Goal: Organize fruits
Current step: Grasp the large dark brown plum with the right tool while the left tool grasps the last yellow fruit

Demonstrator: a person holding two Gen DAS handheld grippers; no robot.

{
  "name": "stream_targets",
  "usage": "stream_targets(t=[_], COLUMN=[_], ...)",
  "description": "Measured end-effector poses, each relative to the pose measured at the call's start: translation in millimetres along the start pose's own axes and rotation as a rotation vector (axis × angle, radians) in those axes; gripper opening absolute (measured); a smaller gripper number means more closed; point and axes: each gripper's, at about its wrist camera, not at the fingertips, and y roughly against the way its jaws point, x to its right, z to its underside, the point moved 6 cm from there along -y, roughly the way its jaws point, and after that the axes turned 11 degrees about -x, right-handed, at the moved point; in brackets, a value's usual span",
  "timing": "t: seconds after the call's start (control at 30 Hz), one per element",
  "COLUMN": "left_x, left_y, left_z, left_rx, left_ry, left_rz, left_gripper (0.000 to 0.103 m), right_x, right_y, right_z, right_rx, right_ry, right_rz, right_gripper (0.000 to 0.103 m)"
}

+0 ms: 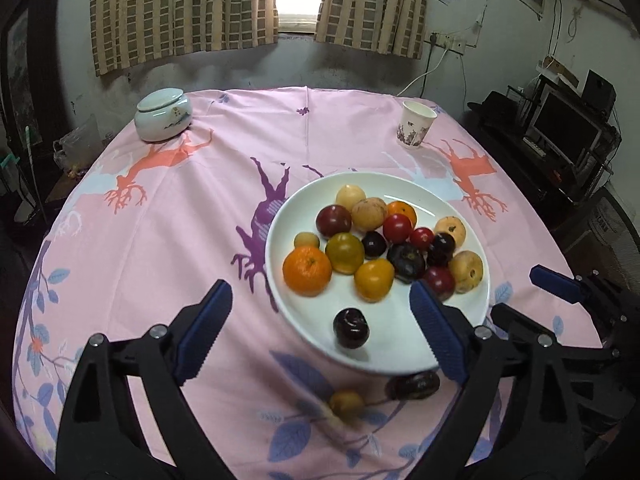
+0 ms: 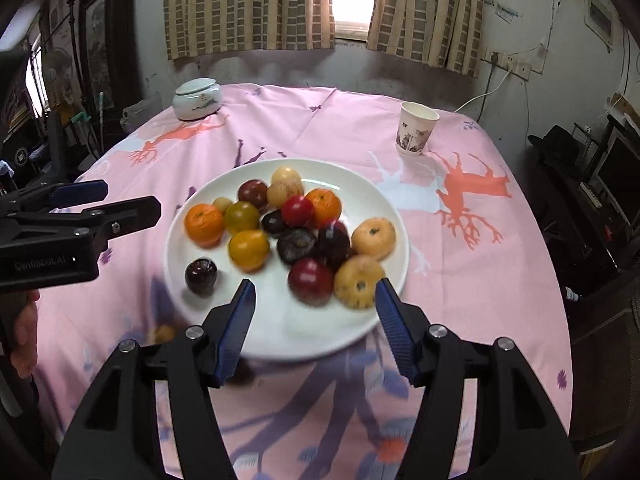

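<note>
Two black grippers with blue pads hover over a round white plate (image 1: 320, 332) on the bench, which wears a pink printed tablecloth (image 1: 168, 208). The left gripper (image 1: 320, 332) has its jaws spread wide and empty above a dark purple plum (image 1: 351, 327) near the plate's front rim. The right gripper (image 2: 316, 316) stands partly open, holding nothing. A small yellow fruit (image 1: 346, 403) and another dark plum (image 1: 413, 386) lie on the cloth just beside the plate

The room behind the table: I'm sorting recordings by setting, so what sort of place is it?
Most likely a lived-in home room: checked curtains over a window, a pink printed tablecloth, and a monitor on a cluttered shelf.
</note>
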Motion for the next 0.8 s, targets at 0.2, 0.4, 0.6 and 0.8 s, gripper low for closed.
stream_targets(t=[0.2,0.4,0.6,0.8], left_x=[-8,-13,-18,-22], left_y=[10,10,12,11], left_z=[60,86,93,97], left_rx=[0.002,-0.027,-0.031,-0.039], left_ry=[0.015,0.008,0.018,0.031], left_rz=[-0.042,-0.039,-0.024,-0.011], left_gripper=[0.092,0.092,0.092,0.092], right_x=[-13,-32,-47,-58], right_y=[8,7,11,-1], right_z=[54,69,70,72], right_rx=[-0.050,-0.085,-0.086,-0.120], right_ry=[-0.053,-0.034,0.001,0.011], right_rz=[-0.084,-0.084,-0.078,-0.083], right_gripper=[0.063,0.063,0.063,0.063])
